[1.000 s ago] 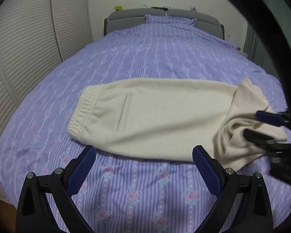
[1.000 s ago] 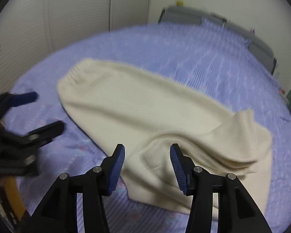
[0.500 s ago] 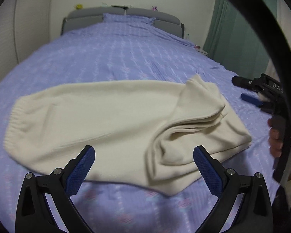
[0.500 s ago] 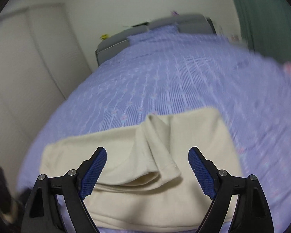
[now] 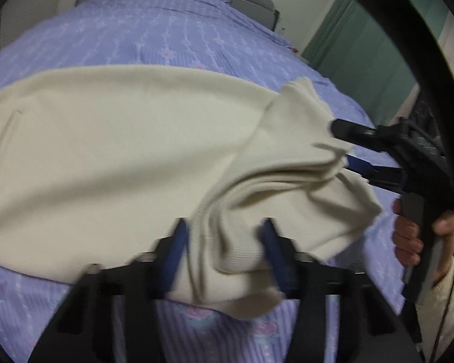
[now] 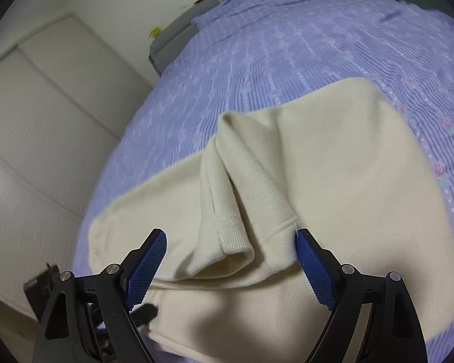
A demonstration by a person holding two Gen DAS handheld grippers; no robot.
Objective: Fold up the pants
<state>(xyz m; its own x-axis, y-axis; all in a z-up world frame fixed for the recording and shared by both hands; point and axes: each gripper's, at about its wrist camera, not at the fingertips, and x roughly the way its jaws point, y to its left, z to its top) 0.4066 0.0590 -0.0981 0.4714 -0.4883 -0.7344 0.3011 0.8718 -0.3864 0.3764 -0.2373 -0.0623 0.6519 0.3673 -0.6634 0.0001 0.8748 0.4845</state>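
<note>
Between both grippers: cuff end of the pants (image 5: 112,151), flat on the bed (image 5: 178,42).

Left gripper (image 5: 224,248) has just been closing, its pads now against the bunched cuff. Right gripper (image 6: 230,269) stands wide, straddling the hem fold, gripping nothing. Long axis runs away leftward to the waistband. Bed beyond lies clear for a fold; near edge is close.

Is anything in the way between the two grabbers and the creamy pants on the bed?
Nothing visible. The left gripper has just been closing, with bunched cuff fabric of the cream knit pants already between its blue pads. The right gripper stands open straddling the other cuff on the purple flowered bedspread.
</note>
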